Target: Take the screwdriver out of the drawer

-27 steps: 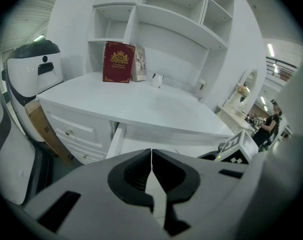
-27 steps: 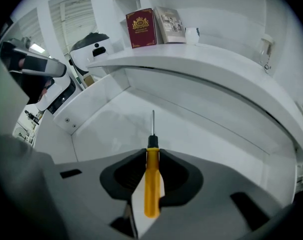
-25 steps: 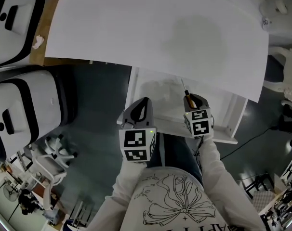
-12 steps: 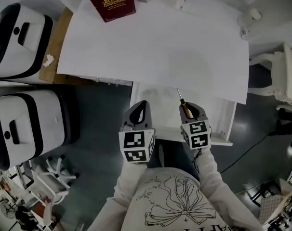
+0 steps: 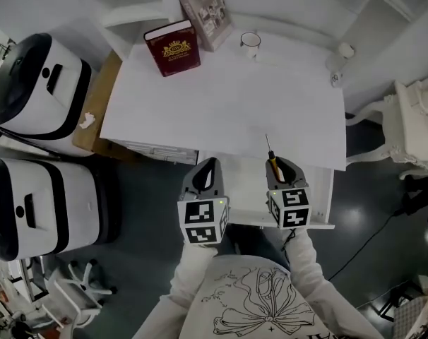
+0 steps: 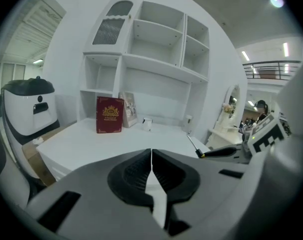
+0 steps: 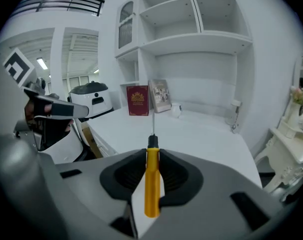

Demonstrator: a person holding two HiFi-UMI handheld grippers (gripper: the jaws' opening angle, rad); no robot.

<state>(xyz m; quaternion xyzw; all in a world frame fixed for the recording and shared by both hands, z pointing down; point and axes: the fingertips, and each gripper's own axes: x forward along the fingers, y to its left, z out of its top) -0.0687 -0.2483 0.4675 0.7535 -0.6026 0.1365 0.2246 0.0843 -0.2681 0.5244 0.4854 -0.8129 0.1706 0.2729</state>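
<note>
Inside right hand-held gripper [image 7: 152, 154] | screwdriver [image 7: 151, 184]; yellow handle; black collar; tip unclear

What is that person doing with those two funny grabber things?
A person holds a grabber in each hand at a white desk. The right gripper is clamped on the yellow handle of a screwdriver, with the metal tip pointing out over the desk. The screwdriver is out of the open drawer under the desk and up at desk height. The left gripper is shut with nothing in it. A red book stands at the back of the desk.
</note>
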